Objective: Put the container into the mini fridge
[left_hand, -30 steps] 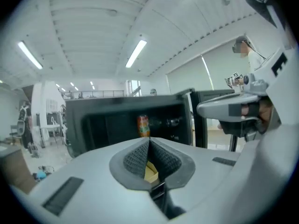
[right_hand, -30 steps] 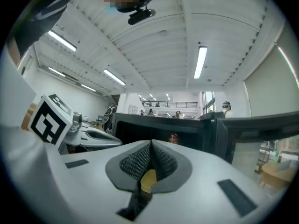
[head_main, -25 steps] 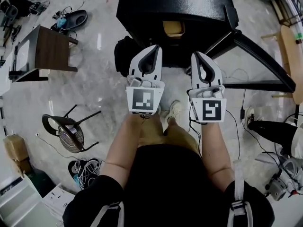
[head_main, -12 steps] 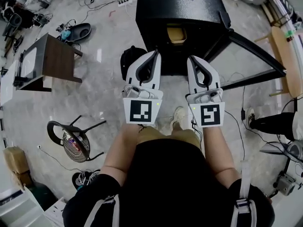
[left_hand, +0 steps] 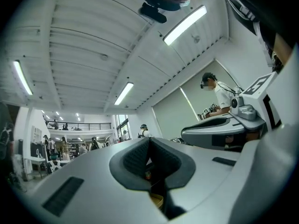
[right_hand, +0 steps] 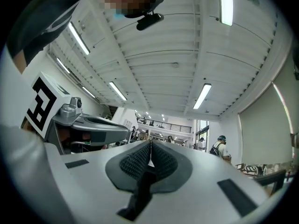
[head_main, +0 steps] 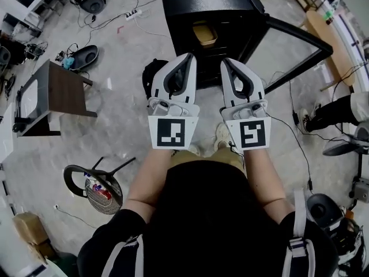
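Observation:
A black mini fridge (head_main: 219, 4) stands on the floor ahead, its door (head_main: 294, 39) swung open to the right. A yellow container (head_main: 204, 34) sits inside the fridge, on a shelf near the front. My left gripper (head_main: 189, 56) and right gripper (head_main: 225, 61) are held side by side in front of the fridge opening, pointing toward it. Both are shut with nothing between the jaws. In the left gripper view the left gripper (left_hand: 149, 139) points at the ceiling and far room; in the right gripper view the right gripper (right_hand: 150, 143) does the same.
A black bag (head_main: 151, 74) lies left of the fridge. A brown side table (head_main: 57, 91) and a black chair (head_main: 95, 180) stand on the left. Cables run over the floor. A wooden bench (head_main: 323, 33) and a person's leg (head_main: 340, 108) are on the right.
Both grippers have risen and drawn a little closer together, still shut. The view has shifted so the fridge opening and the container inside show more plainly.

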### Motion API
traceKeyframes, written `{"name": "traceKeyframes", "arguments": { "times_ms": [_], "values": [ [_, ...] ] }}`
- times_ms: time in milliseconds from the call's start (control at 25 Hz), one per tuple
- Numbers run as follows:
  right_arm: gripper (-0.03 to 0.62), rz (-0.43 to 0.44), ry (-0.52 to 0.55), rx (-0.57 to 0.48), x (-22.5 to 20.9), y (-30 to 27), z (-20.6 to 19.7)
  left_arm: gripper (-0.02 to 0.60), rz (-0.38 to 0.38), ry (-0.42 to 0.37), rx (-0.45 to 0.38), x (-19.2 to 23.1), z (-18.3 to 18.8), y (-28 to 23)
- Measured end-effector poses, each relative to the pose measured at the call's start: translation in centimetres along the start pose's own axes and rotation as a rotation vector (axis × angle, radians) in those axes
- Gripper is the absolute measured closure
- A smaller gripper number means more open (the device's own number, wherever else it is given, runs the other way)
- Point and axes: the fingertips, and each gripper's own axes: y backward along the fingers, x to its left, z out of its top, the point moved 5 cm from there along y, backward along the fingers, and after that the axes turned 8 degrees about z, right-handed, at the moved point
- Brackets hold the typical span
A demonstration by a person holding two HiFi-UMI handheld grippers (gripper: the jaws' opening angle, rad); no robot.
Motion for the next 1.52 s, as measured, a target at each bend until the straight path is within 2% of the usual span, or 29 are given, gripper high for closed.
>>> {"name": "traceKeyframes", "arguments": {
  "times_ms": [160,280,400,640,960,1520],
  "values": [
    [0.559,-0.041,0.022,-0.004,1.8,0.8,1.1,0.558,-0.016,0.016,-0.014,0.7,1.0,2.0],
    [0.559,-0.062,0.025,-0.004,2.6,1.4,1.7,0.558,-0.043,-0.005,-0.018,0.6,1.6,3.1],
    [0.559,-0.075,0.036,0.0,2.8,1.9,2.2,0.558,-0.054,0.022,-0.025,0.1,1.8,3.6],
    [0.559,-0.066,0.04,0.017,2.3,2.5,2.7,0.558,-0.054,0.04,-0.027,-0.8,2.4,3.2],
    [0.559,-0.074,0.062,0.014,0.8,2.3,3.0,0.558,-0.064,0.022,-0.027,-1.8,2.8,2.2],
    [0.559,-0.077,0.063,0.007,1.9,1.3,3.4,0.558,-0.074,0.024,-0.054,-0.8,3.2,2.6]
  ]
}}
